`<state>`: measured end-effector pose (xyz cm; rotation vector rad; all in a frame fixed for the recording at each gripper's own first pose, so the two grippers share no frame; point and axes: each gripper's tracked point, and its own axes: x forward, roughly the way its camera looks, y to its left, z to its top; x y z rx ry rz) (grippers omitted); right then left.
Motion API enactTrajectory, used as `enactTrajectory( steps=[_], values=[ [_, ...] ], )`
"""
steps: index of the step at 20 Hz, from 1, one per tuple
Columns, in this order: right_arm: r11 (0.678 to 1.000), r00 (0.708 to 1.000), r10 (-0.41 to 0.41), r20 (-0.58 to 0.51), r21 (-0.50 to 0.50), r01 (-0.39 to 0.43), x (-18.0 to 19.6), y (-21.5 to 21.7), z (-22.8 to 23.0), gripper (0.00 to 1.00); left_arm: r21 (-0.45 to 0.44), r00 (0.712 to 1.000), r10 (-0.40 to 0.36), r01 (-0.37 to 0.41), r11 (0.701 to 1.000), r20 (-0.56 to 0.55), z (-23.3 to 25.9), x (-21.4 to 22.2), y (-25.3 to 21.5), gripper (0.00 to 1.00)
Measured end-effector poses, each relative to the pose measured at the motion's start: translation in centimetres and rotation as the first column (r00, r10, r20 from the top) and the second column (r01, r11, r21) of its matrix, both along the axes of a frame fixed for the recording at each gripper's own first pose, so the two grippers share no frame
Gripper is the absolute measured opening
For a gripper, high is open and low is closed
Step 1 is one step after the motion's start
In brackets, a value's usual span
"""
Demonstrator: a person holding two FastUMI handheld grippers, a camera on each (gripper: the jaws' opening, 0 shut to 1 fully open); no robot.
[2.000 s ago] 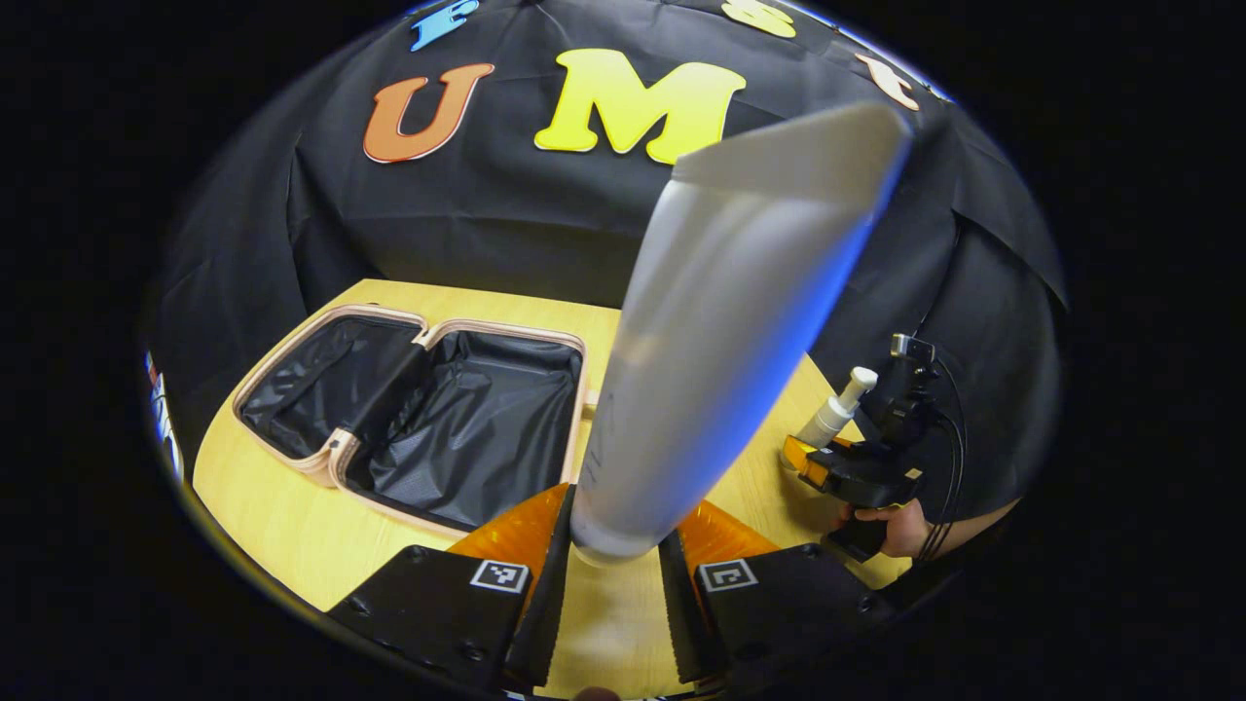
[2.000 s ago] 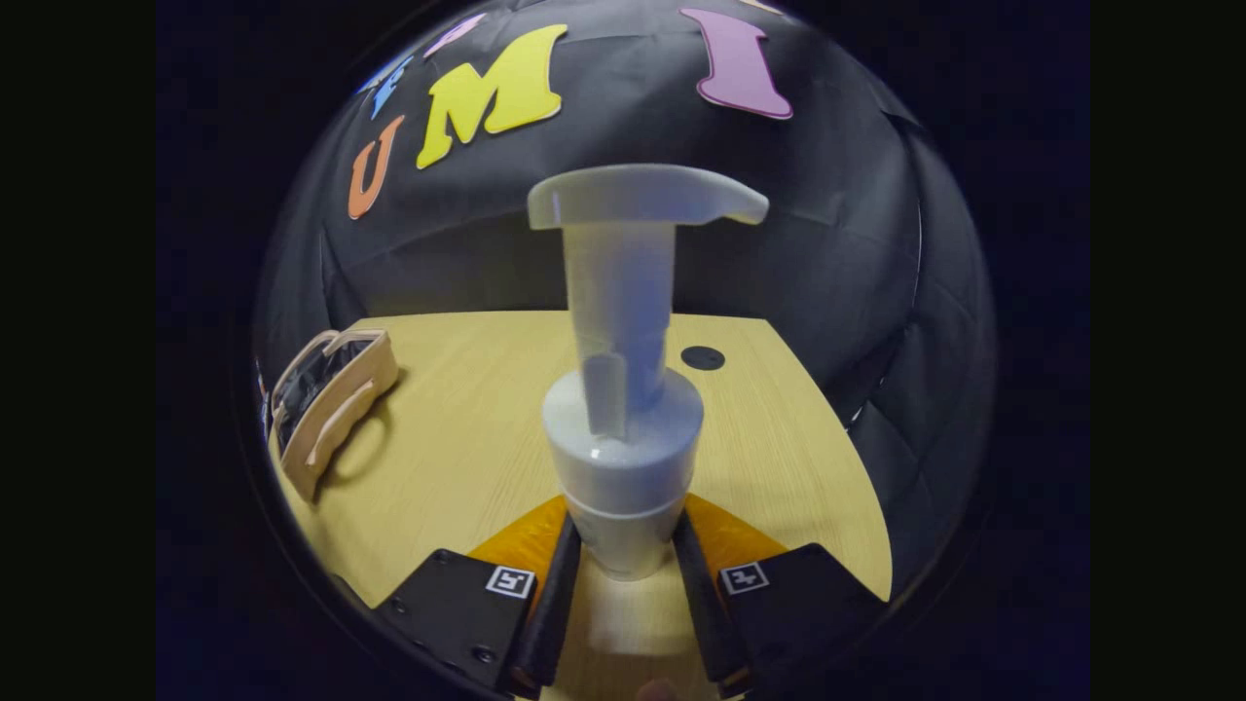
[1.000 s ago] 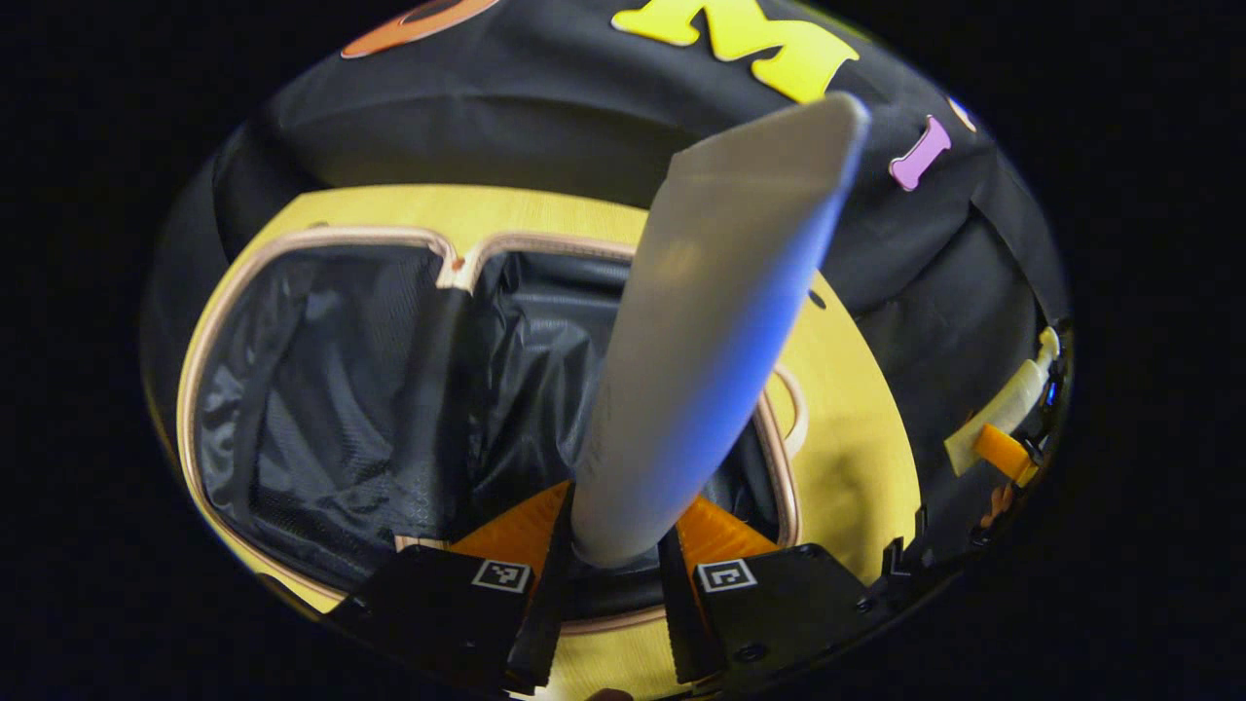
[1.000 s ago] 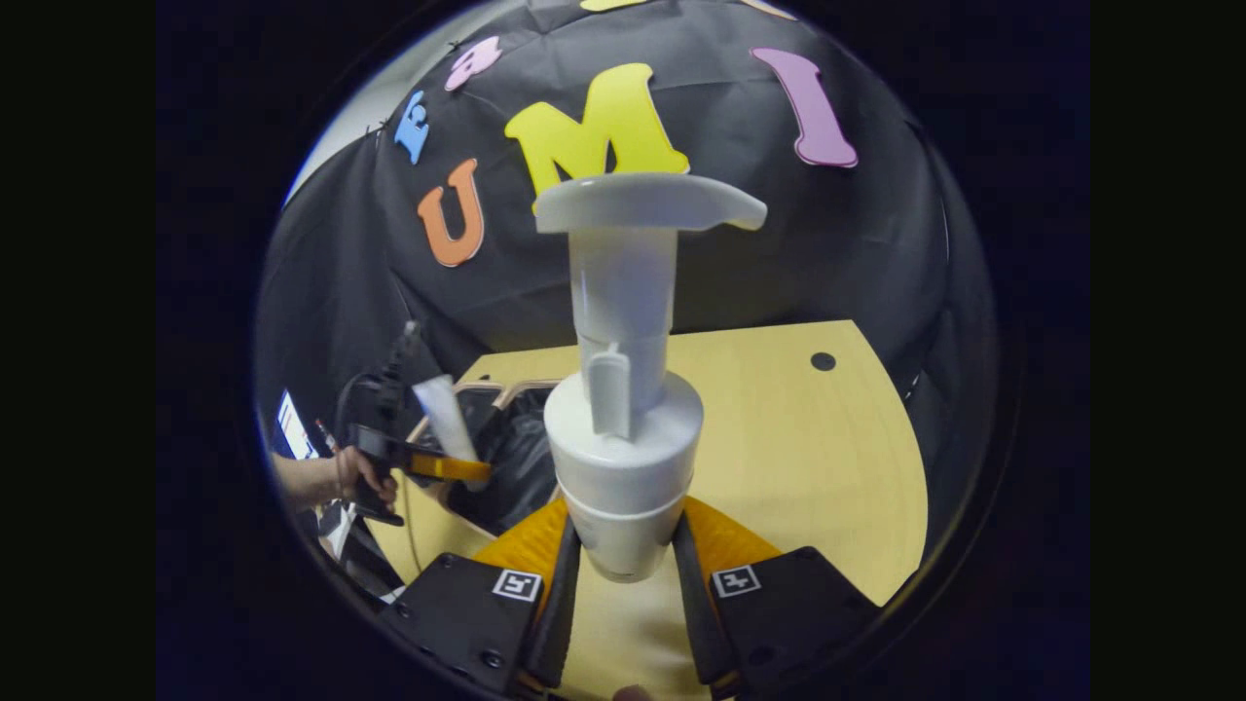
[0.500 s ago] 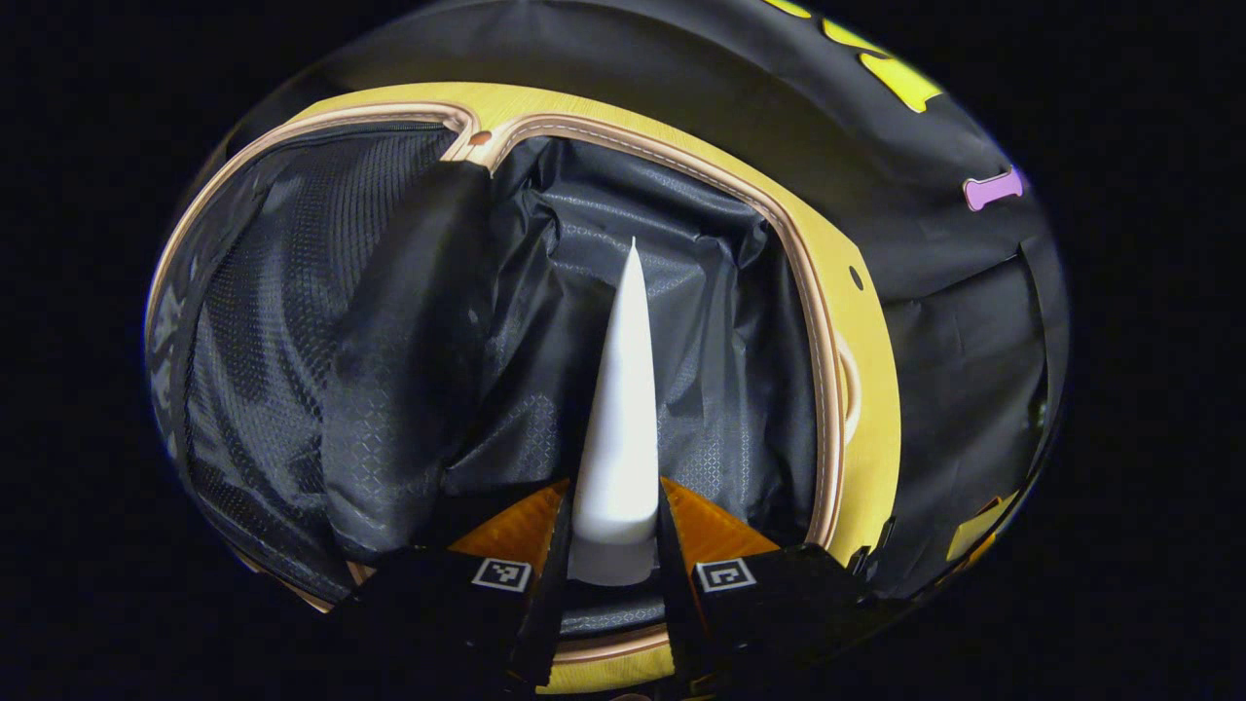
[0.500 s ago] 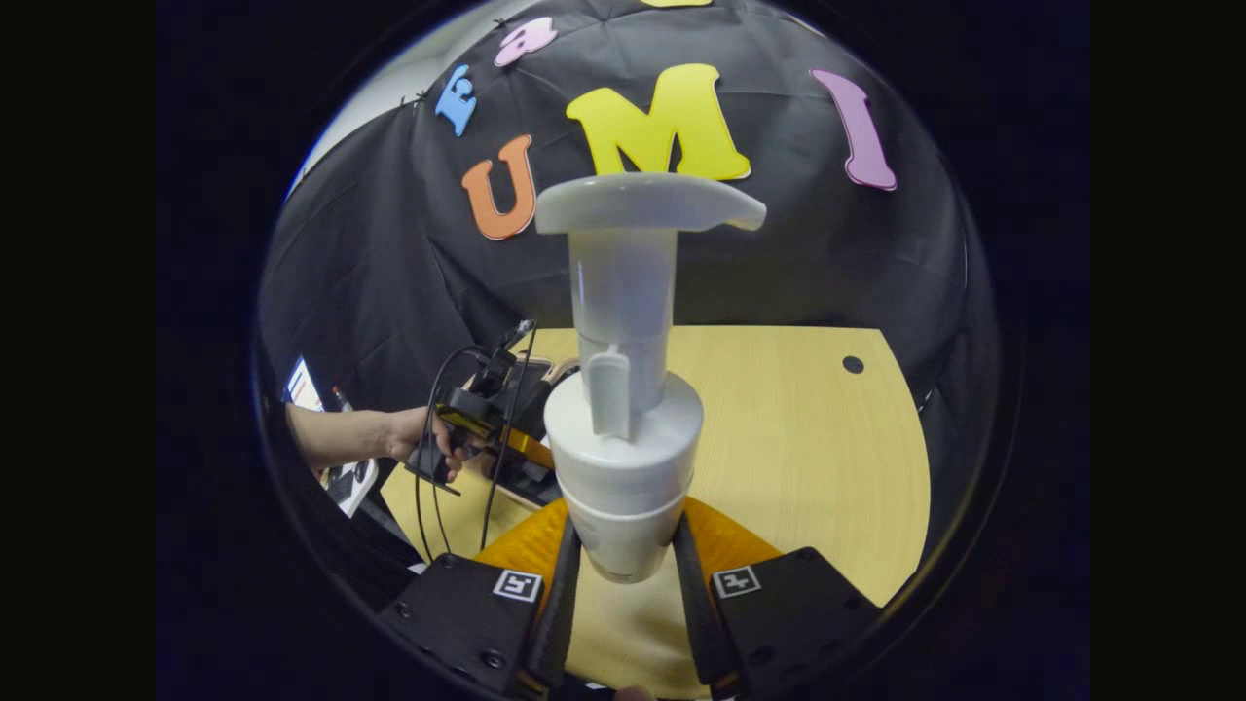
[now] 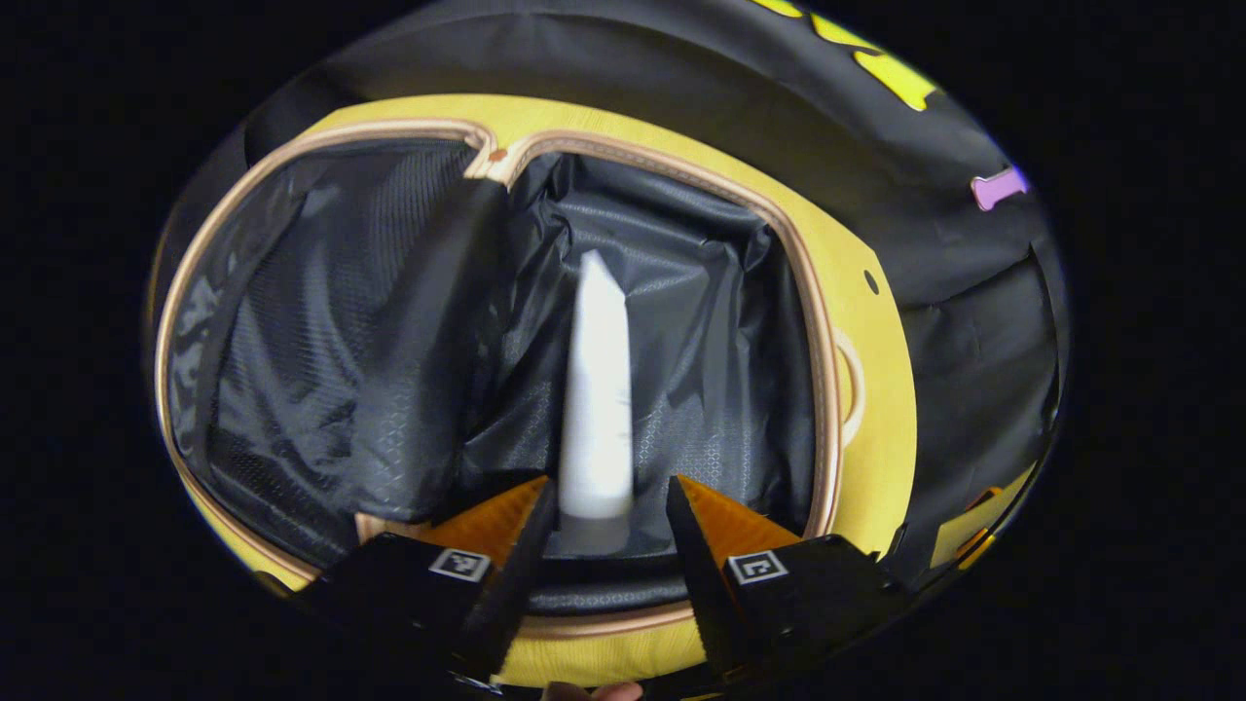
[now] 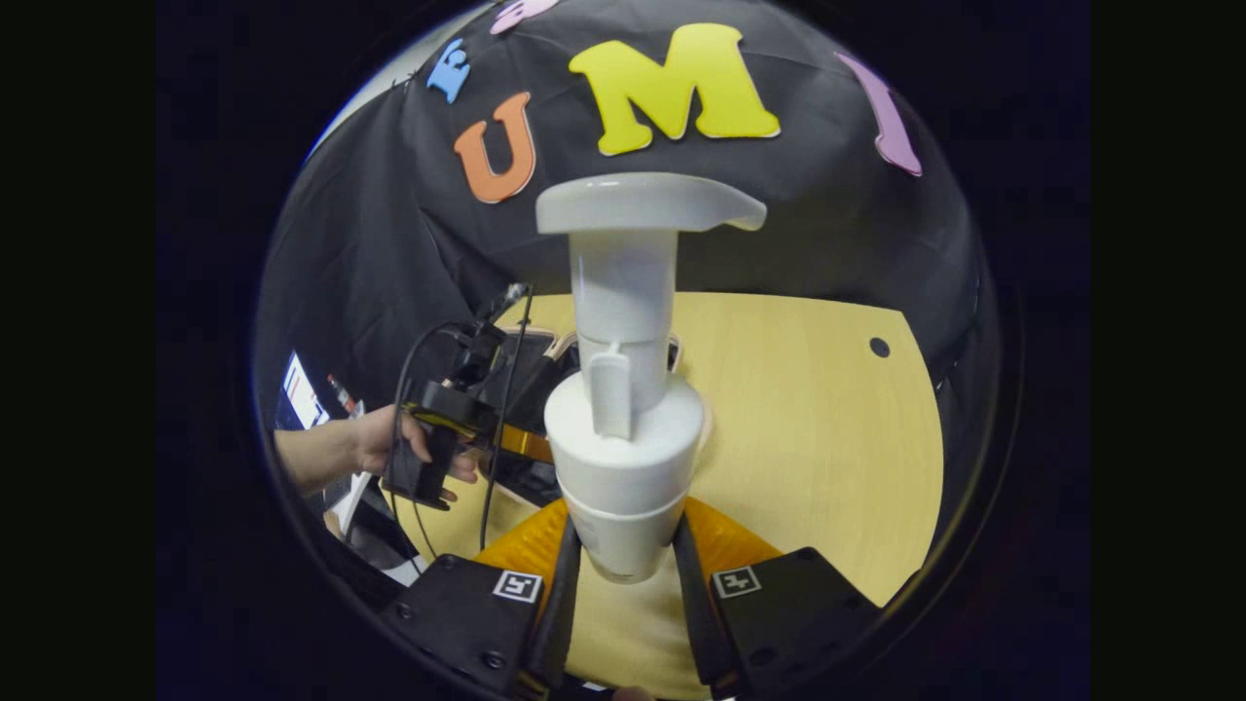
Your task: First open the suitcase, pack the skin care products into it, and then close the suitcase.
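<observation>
Wooden table (image 8: 808, 409): left gripper (image 7: 604, 506) released over tube (image 7: 596, 389); right gripper (image 8: 623, 574) grasps pump bottle (image 8: 625, 428).

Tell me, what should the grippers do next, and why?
Probably the left gripper should lift back out of the suitcase. Its jaws stand apart, and the white tube lies loose on the black lining between them, so that item looks packed. The right gripper is clamped on the pump bottle above the table, so that likely goes in afterwards.
</observation>
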<state>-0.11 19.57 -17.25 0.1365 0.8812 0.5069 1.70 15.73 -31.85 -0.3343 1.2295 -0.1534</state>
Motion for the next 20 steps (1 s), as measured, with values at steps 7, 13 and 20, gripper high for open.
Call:
enactTrajectory(
  steps=[7,13,20],
  values=[
    [0.998,0.972,0.058,-0.228,0.025,-0.054,3.2,8.3,-4.3,0.46,0.074,0.971,0.038,-0.057,0.996,0.236,6.6,-4.6,4.5,0.83],
    [0.999,0.842,-0.031,-0.538,-0.023,0.022,3.9,10.8,-11.7,0.47,-0.037,0.939,0.181,-0.177,0.983,0.291,8.7,-10.8,7.1,0.83],
    [0.961,0.671,-0.275,-0.688,-0.199,0.189,5.4,12.7,-16.6,0.46,-0.050,0.918,0.279,-0.276,0.960,0.282,9.1,-15.2,11.1,0.83]
  ],
)
